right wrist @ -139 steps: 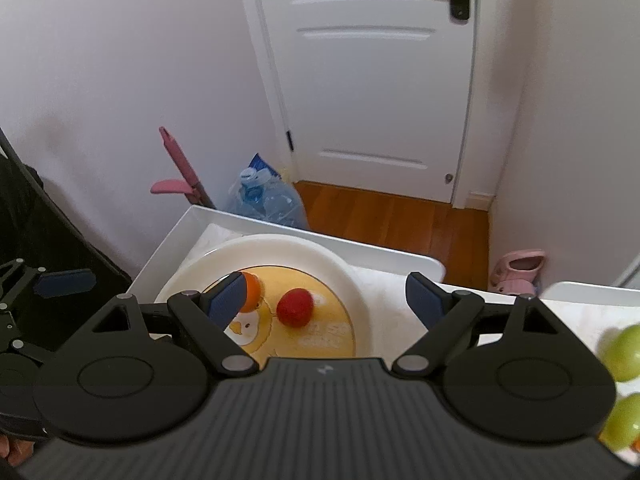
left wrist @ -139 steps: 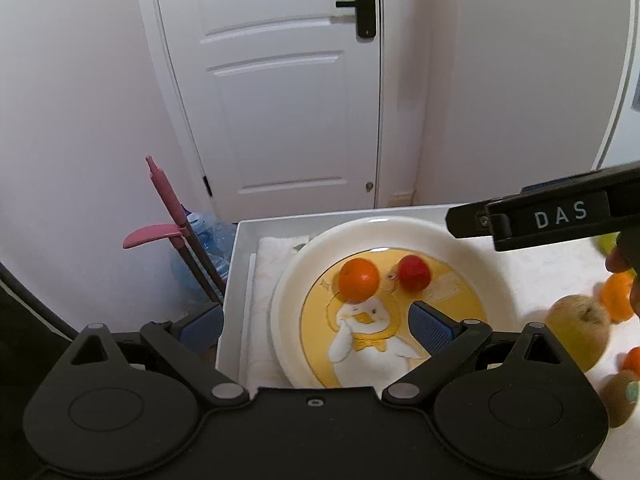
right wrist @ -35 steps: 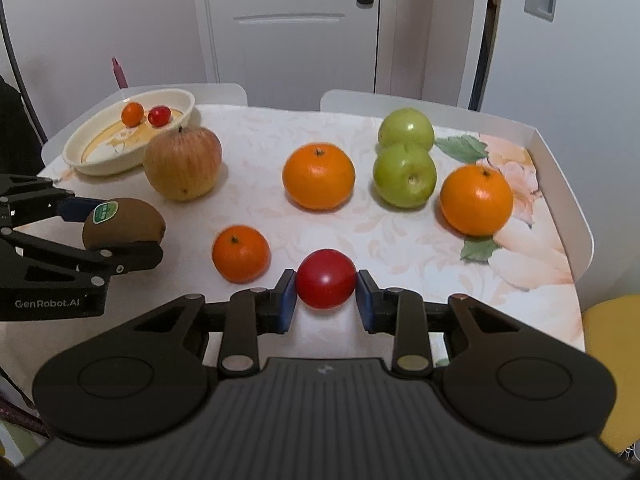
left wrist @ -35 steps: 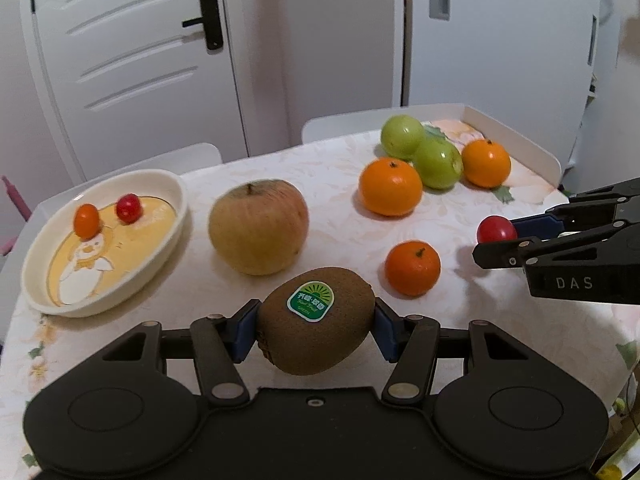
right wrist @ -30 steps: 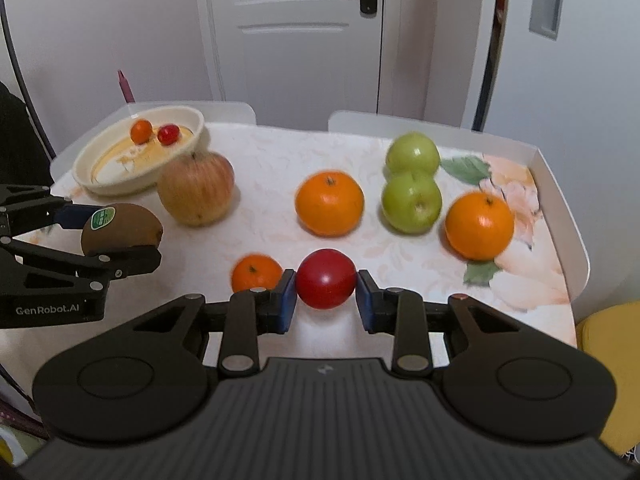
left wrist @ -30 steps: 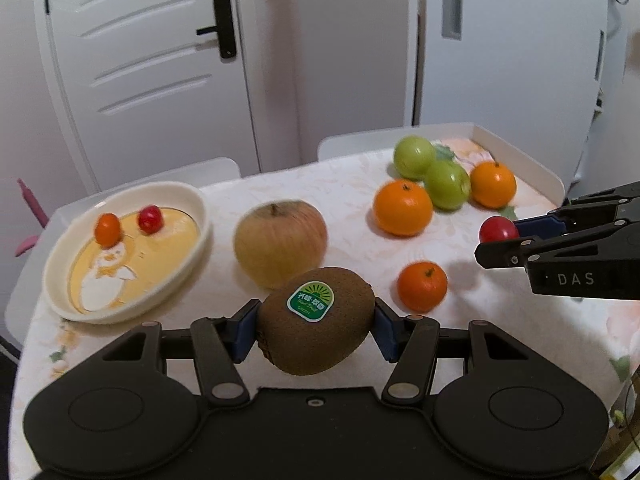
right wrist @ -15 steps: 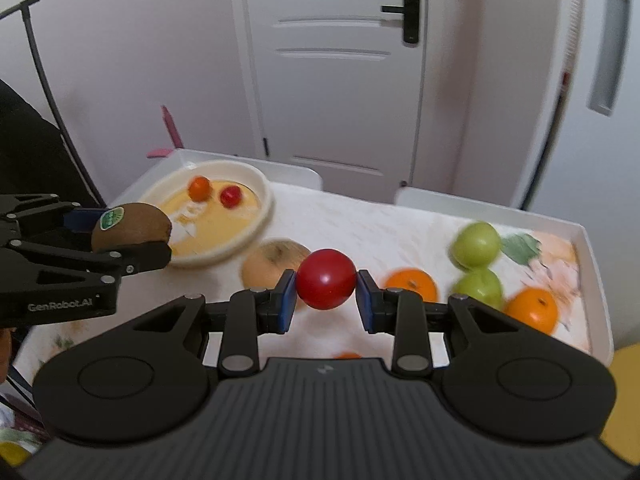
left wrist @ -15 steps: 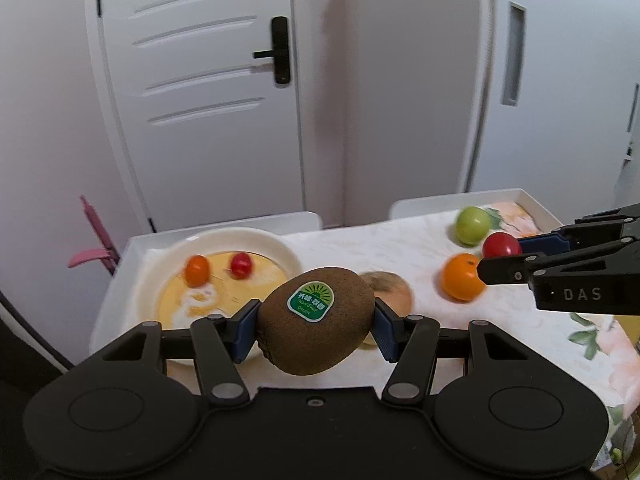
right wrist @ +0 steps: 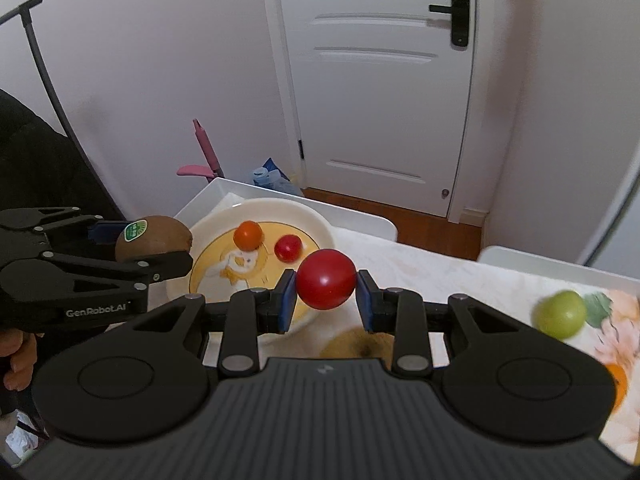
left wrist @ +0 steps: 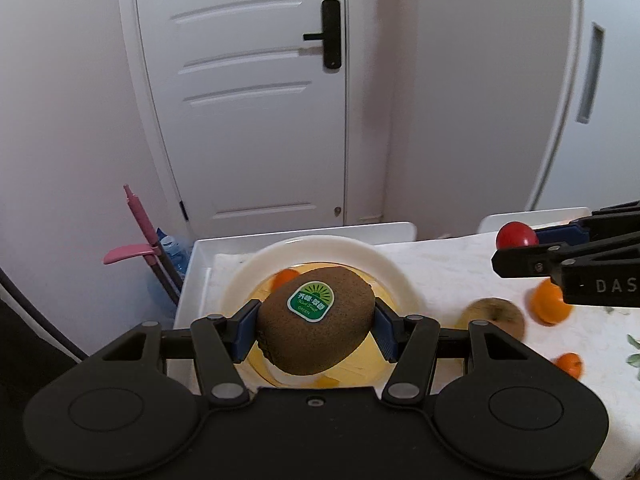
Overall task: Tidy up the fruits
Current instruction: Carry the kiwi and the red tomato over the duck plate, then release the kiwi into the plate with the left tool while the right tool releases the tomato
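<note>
Both grippers hold fruit above the plate end of the table.

The plate (right wrist: 320,232) lies close to the table's (left wrist: 440,272) far corner edge, near the white door (left wrist: 256,92); inside it, a small orange fruit (right wrist: 248,235) and small red fruit (right wrist: 288,248) leave free room. The left gripper (left wrist: 316,326) clamps the kiwi (left wrist: 316,320) between its pads over the plate. The right gripper (right wrist: 326,294) pinches the red tomato (right wrist: 327,279) beside the plate's rim.

both grippers are matte black with blue finger pads (right wrist: 289,295) and silver pivot screws; the left gripper (right wrist: 154,246) reads "genrobot.ai", the right gripper (left wrist: 516,246) "das". a dark sleeve (right wrist: 36,160) shows.
</note>
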Demonstrator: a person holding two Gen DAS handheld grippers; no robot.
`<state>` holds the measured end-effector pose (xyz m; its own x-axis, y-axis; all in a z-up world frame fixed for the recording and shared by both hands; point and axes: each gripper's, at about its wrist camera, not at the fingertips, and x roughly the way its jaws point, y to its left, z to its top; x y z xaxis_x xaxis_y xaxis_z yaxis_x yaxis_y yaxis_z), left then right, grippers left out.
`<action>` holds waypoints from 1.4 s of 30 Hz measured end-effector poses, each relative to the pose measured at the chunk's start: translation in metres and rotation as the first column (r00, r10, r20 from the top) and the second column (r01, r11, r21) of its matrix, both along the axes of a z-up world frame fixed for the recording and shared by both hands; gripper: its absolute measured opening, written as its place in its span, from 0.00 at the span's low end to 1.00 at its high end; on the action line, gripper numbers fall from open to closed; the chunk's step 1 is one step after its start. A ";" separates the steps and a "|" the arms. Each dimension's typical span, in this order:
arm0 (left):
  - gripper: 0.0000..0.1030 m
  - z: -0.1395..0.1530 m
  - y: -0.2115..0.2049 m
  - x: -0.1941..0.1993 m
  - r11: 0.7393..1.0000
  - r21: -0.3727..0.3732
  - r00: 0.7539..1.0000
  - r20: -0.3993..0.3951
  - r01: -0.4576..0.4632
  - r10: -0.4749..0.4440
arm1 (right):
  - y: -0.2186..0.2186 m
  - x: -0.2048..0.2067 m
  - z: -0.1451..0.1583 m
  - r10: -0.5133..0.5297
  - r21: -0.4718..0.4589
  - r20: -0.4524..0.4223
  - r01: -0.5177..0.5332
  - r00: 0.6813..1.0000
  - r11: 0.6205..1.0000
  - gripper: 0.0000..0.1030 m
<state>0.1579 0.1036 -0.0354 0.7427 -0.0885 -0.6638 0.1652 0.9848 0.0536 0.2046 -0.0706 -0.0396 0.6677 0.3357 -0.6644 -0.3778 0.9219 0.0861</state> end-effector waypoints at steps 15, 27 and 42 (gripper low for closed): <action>0.60 -0.057 0.021 0.064 0.990 0.111 0.993 -0.093 0.081 -0.071 | 0.041 0.064 -0.032 -0.015 -0.055 -0.080 0.011 0.997 0.998 0.45; 0.73 -0.072 0.017 0.067 0.976 0.171 0.988 -0.096 0.132 -0.117 | 0.049 0.079 -0.043 -0.023 -0.076 -0.113 0.014 0.993 0.997 0.45; 0.97 -0.046 0.037 0.046 0.998 0.024 0.994 -0.100 0.052 -0.049 | 0.059 0.078 -0.047 0.048 -0.115 -0.140 -0.064 0.989 0.991 0.45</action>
